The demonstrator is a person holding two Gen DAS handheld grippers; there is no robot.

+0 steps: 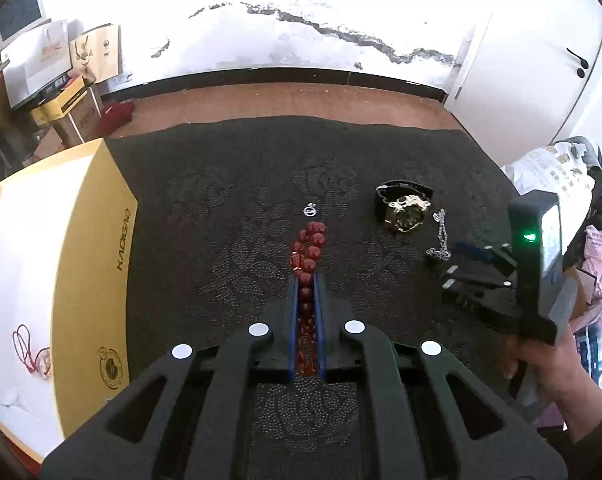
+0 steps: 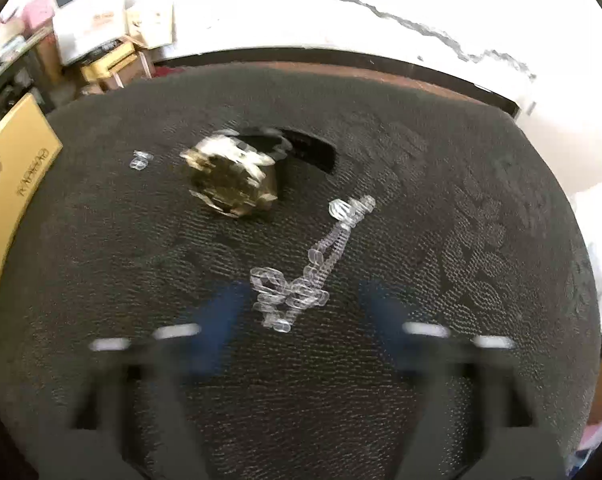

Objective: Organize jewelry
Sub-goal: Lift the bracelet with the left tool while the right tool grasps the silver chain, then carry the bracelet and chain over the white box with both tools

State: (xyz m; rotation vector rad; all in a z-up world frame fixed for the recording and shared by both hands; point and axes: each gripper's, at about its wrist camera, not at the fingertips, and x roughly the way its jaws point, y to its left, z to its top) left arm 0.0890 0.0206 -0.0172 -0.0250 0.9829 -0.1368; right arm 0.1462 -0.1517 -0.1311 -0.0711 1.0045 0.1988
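Red bead bracelet (image 1: 307, 256) sits pinched between the pressed-in fingers of the left gripper (image 1: 307, 280), its far loop resting on the dark mat (image 1: 221, 184) just ahead of the tips. A small silver ring (image 1: 309, 210) lies beyond the beads, with the yellow-and-white box (image 1: 89, 240) to the gripper's left. The right gripper (image 2: 301, 312) hovers spread wide over the silver chain (image 2: 301, 280), with the gold watch (image 2: 233, 180) farther ahead and to its left.

Left wrist view sharp, daylight-bright; white wall (image 1: 341, 20) blown out, dark mat (image 1: 221, 184) well exposed. Right wrist view motion-blurred: silver chain (image 2: 301, 280) ghosted into repeats, watch (image 2: 233, 180) smeared, right gripper (image 2: 301, 312) fingers soft. Strong fisheye bending, dark vignette at corners.
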